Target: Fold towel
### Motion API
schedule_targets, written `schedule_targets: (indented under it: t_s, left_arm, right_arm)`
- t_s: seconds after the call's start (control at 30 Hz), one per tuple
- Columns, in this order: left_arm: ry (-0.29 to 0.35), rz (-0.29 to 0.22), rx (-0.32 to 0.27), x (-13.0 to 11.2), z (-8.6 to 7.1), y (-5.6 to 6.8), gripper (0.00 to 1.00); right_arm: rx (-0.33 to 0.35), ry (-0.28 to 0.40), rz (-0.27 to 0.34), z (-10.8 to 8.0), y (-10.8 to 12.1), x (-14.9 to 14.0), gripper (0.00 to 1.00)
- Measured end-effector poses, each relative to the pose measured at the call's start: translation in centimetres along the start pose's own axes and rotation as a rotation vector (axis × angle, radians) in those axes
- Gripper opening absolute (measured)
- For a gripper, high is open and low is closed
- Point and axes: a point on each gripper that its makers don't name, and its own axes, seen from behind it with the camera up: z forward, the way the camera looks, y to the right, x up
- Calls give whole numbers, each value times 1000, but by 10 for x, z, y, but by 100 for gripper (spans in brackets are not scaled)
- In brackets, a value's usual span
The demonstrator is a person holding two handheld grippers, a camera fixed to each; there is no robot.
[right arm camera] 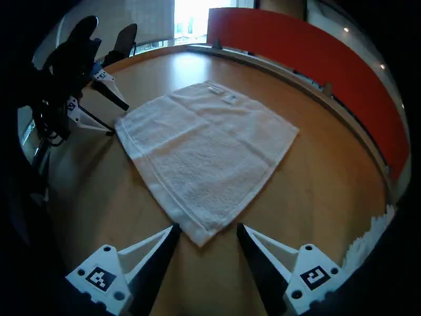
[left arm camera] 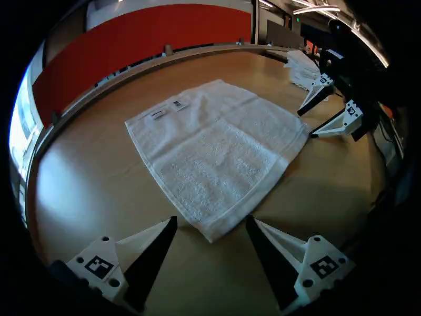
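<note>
Towel (left arm camera: 216,152): white terry, spread flat mid-way across wooden table (left arm camera: 94,179), sitting diamond-wise to both cameras, one corner toward each gripper. Left gripper (left arm camera: 210,218) wide open, gripping nothing, near towel corner lying between its fingertips, no pinch. Right gripper (right arm camera: 208,226) same: spread wide, holding nothing, opposite corner between its tips. Seen from left gripper view, right gripper at the far right corner of the towel, fingers apart, tips just beside the hem; cannot tell if touching. Nothing lying on the towel or between grippers and cloth. Nearby: pile of white cloths (left arm camera: 302,68) further back on the table, well apart from the towel; red panel (left arm camera: 142,42) running behind the table's far edge; bright window (right arm camera: 189,21) beyond; ceiling light strips (left arm camera: 316,8) overhead. Two small white tags (left arm camera: 168,108) sewn near one towel edge, dark print on them, too small to read. Black-and-white square markers (left arm camera: 100,266) on gripper fingers, pattern only, no legible text.
</note>
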Motion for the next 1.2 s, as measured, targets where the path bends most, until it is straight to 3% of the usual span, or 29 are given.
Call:
schedule_targets:
  t_s: [0.3, 0.57, 0.73, 0.9, 0.97, 1.1, 1.17, 1.2]
  left_arm:
    - [-1, -29, -10, -1, 2, 1, 94]
    - [1, -21, -13, -1, 2, 3, 86]
    - [-3, -21, -11, 0, 2, 4, 73]
    - [-6, -30, -4, 0, 2, 4, 64]
    - [-8, -37, 2, 1, 2, 3, 55]
    - [-14, -52, 13, 1, 2, 2, 46]
    - [-16, -60, 23, 2, 3, -1, 27]
    - [-17, -65, 28, 3, 3, -2, 25]
  right_arm:
    - [38, 9, 15, 1, -5, 0, 71]
    - [46, 8, 12, 2, -5, 0, 67]
    - [52, 7, 4, 3, -4, 0, 61]
    - [56, 6, 1, 3, -5, 0, 48]
    - [57, 6, 2, 3, -6, 0, 41]
    - [53, 5, 10, 3, -6, 0, 28]
    - [53, 5, 17, 3, -6, 0, 23]
    - [54, 5, 20, 3, -6, -1, 21]
